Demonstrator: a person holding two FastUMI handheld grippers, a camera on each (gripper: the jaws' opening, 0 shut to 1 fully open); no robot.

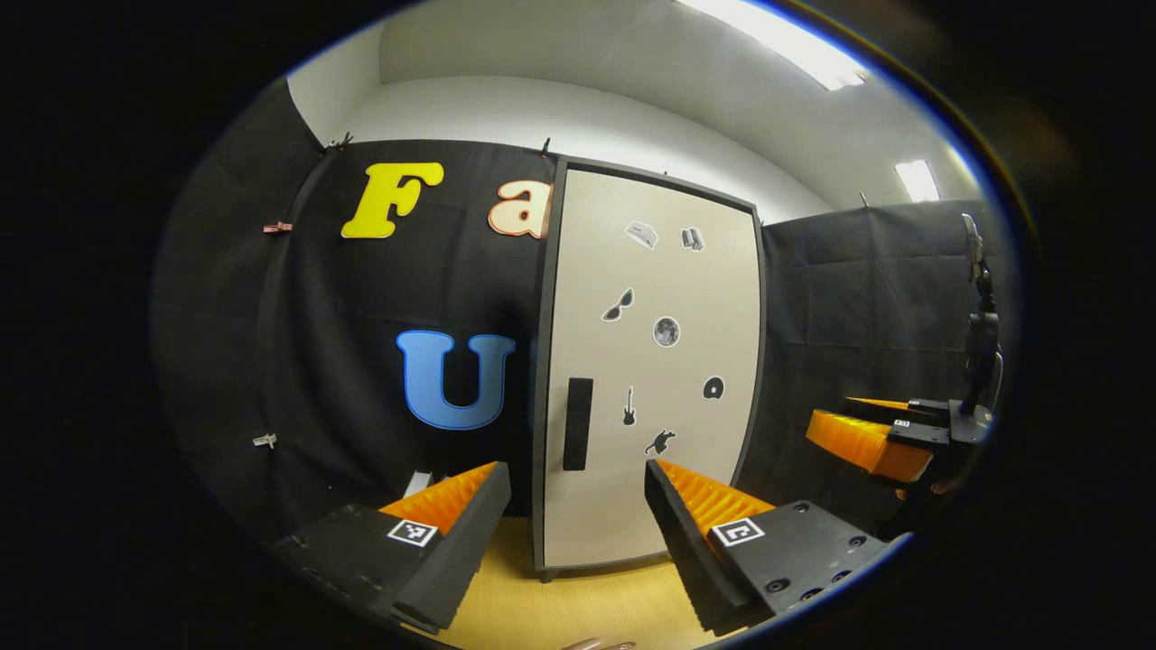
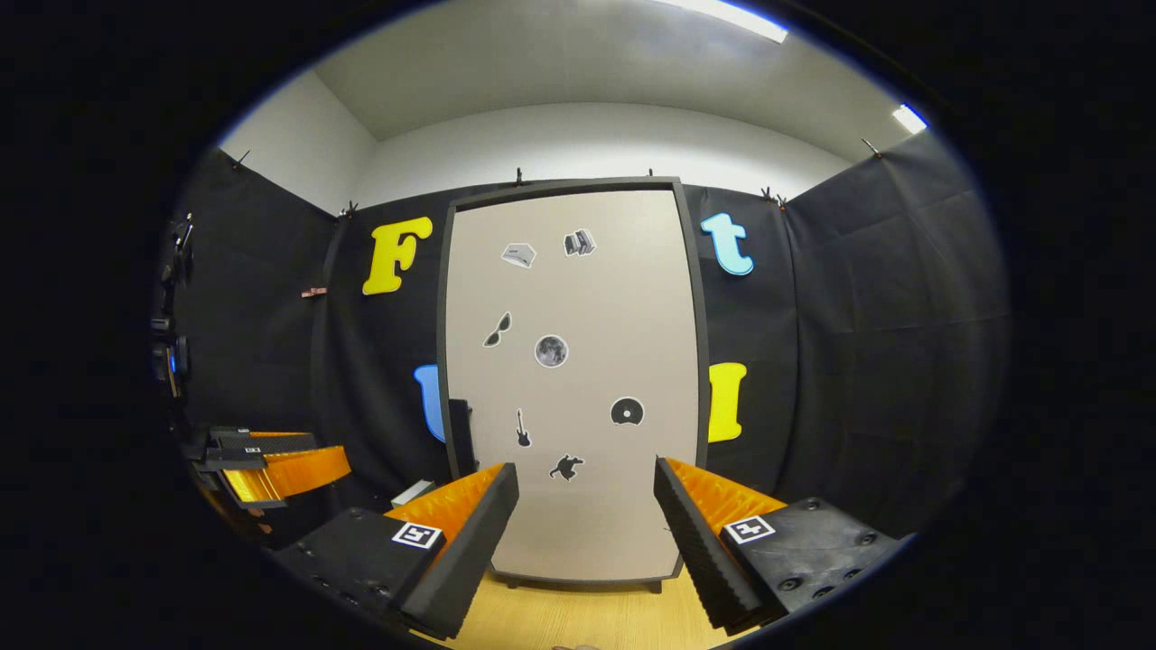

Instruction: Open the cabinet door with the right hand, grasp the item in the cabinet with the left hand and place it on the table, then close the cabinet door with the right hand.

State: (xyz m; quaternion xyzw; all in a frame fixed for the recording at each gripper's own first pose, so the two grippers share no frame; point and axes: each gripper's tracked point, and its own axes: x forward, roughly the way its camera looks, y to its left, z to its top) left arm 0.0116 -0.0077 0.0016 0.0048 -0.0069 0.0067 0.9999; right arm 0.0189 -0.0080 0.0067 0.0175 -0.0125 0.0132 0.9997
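Note:
A tall cabinet with a pale door (image 1: 650,361) stands on the wooden table (image 1: 578,605), its door shut and dotted with small stickers. A dark vertical handle (image 1: 578,424) sits near the door's left edge. In the left gripper view my left gripper (image 1: 576,501) is open in front of the cabinet, apart from it, with the right gripper (image 1: 880,438) off to the right. In the right gripper view the same door (image 2: 573,379) faces me, its handle (image 2: 461,438) at the left edge. My right gripper (image 2: 585,506) is open and holds nothing. The left gripper (image 2: 271,465) shows at the far left.
Black cloth walls close the booth behind and beside the cabinet. A small white object (image 2: 414,492) lies on the table left of the cabinet. A dark stand (image 1: 980,334) rises at the right in the left gripper view. Light wooden tabletop (image 2: 578,618) lies before the cabinet.

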